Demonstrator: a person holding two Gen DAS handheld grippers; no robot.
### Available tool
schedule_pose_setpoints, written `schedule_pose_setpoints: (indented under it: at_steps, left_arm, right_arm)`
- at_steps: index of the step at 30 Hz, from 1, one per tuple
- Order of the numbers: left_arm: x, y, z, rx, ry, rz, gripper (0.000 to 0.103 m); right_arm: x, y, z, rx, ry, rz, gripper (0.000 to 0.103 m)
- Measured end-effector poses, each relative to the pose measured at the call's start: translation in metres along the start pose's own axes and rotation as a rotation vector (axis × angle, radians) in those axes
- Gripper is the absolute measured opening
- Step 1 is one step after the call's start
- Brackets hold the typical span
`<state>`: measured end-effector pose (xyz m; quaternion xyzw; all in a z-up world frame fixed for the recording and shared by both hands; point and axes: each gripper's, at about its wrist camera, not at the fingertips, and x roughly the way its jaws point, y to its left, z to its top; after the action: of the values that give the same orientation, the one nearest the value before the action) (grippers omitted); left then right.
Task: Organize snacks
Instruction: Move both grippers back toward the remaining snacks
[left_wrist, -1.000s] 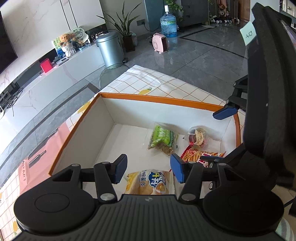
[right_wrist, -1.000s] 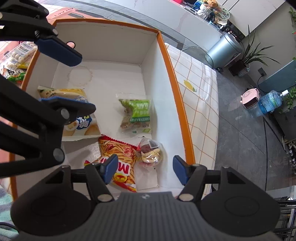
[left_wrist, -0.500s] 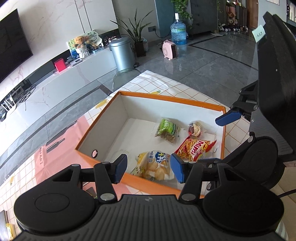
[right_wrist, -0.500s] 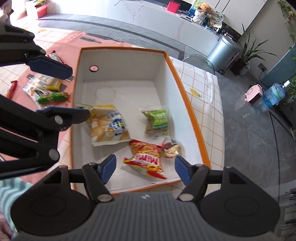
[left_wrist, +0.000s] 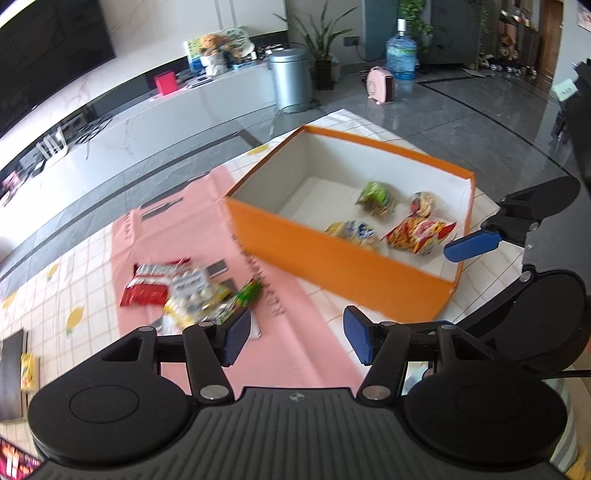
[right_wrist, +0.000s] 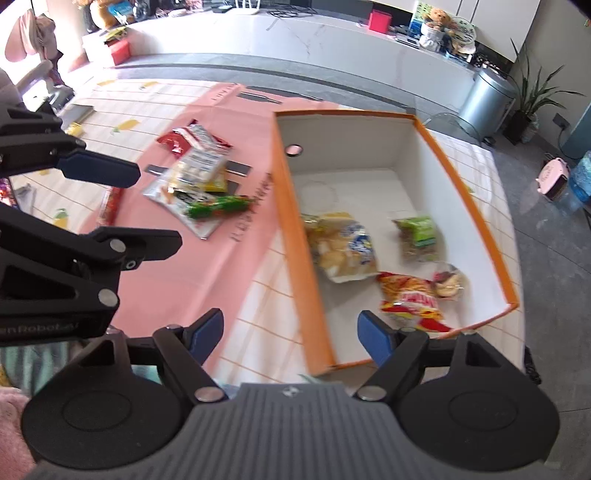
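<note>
snacks, loose: small heap of crinkly packets (right_wrist: 199, 177) on pink cloth (right_wrist: 207, 266), left of orange cardboard box (right_wrist: 295, 236): red, white-yellow, green. boxed: yellow-blue chip bag (right_wrist: 343, 247), red-yellow bag (right_wrist: 410, 299), clear pouch (right_wrist: 448, 282), green packet (right_wrist: 419, 234). left gripper (left_wrist: 291, 334) and right gripper (right_wrist: 291, 330): jaws opening, nothing between.

Little could be read. On the black body of the left tongs (right_wrist: 55, 326), at the left edge of the right wrist view, pale letters ran "nRobot", cut off at the start by the frame. The pink sheet (right_wrist: 207, 258) on the surface bore dark printed lettering near the orange box (right_wrist: 295, 236), too blurred to spell out. The snack packets carried printing, but none of it was legible.
</note>
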<state>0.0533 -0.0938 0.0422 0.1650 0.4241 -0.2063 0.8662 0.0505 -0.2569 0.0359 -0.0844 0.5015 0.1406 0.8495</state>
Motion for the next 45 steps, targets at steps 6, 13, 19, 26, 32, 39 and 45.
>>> schedule_pose_setpoints:
  at_steps: [6,13,19,26,32,39,45]
  left_arm:
    - [-0.012,0.042,-0.034,-0.132,0.022,0.028,0.070]
    - [-0.019,0.091,-0.070,-0.287,0.023,0.052,0.073]
    - [-0.021,0.132,-0.096,-0.438,0.009,0.067,0.073]
    - [-0.012,0.172,-0.113,-0.580,0.000,0.090,0.073]
    - [0.012,0.179,-0.116,-0.619,0.018,0.093,0.073]
    - [0.045,0.178,-0.116,-0.625,0.030,0.129,0.073]
    - [0.076,0.179,-0.117,-0.648,0.055,0.166,0.073]
  right_arm:
    - [0.004,0.035,-0.006,0.075,-0.061,0.061,0.081]
    - [0.028,0.079,-0.009,0.160,-0.082,0.077,0.082]
    - [0.050,0.101,-0.012,0.224,-0.100,0.058,0.082]
    - [0.070,0.119,-0.010,0.241,-0.142,0.046,0.081]
    - [0.085,0.129,-0.001,0.223,-0.170,0.049,0.072]
    - [0.100,0.112,0.009,0.334,-0.200,0.054,0.056]
    - [0.124,0.096,0.021,0.401,-0.173,0.051,0.044]
